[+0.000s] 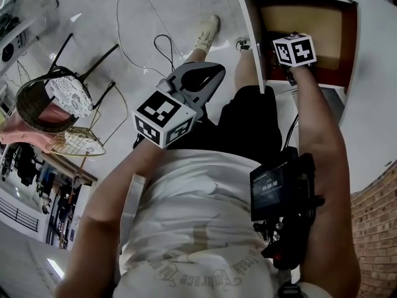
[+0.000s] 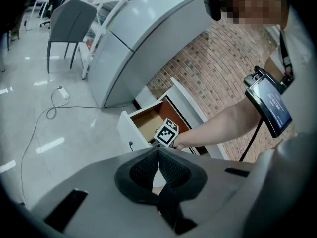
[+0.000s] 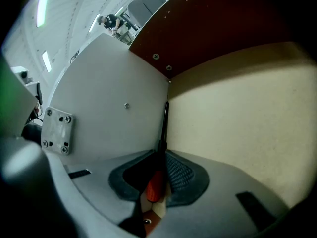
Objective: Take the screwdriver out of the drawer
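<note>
The screwdriver has an orange handle and a thin black shaft, which lies along the corner where the drawer's white side wall meets its pale floor. My right gripper is inside the open drawer, shut on that handle. In the head view only its marker cube shows above the drawer; the screwdriver is hidden there. My left gripper hangs in front of the person's body, well left of the drawer. Its pads meet in a thin line with nothing between them.
The drawer sticks out of a white counter with a brick base. A wicker chair stands at the left, and a grey chair further off. Cables trail over the glossy floor near the person's shoe.
</note>
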The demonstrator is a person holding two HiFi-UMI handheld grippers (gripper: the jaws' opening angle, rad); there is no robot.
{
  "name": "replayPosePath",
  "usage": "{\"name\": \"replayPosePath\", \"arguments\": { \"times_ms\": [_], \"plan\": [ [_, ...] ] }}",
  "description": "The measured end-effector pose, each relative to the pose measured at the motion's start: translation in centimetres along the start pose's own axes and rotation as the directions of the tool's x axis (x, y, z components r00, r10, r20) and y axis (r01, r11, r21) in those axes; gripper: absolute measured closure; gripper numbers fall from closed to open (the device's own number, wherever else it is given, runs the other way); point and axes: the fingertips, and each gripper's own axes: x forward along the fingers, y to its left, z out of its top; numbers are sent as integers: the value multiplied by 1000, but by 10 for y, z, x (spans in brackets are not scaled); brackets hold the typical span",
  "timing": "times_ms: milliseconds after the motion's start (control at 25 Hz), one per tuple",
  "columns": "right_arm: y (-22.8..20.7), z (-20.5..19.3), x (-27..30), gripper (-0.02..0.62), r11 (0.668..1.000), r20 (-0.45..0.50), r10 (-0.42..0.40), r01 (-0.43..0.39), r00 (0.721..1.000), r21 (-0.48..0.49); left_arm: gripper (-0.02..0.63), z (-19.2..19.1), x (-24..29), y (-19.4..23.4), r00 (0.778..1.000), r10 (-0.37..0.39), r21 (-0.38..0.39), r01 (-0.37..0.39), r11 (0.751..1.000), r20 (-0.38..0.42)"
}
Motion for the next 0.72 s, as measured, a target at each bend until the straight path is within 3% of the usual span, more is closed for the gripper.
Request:
{"name": "replayPosePath", "arguments": {
  "times_ms": [360,720],
  "plan": [
    [3,2,-6,531,998,-1,-60,60,998,-17,584,7,-4,-5,1000,-6,15,6,1000,13],
    [21,14,-41,535,994,106,-105,107,989,-12,583,28,-21,-16,999,-31,107,29,994,19]
  ]
}}
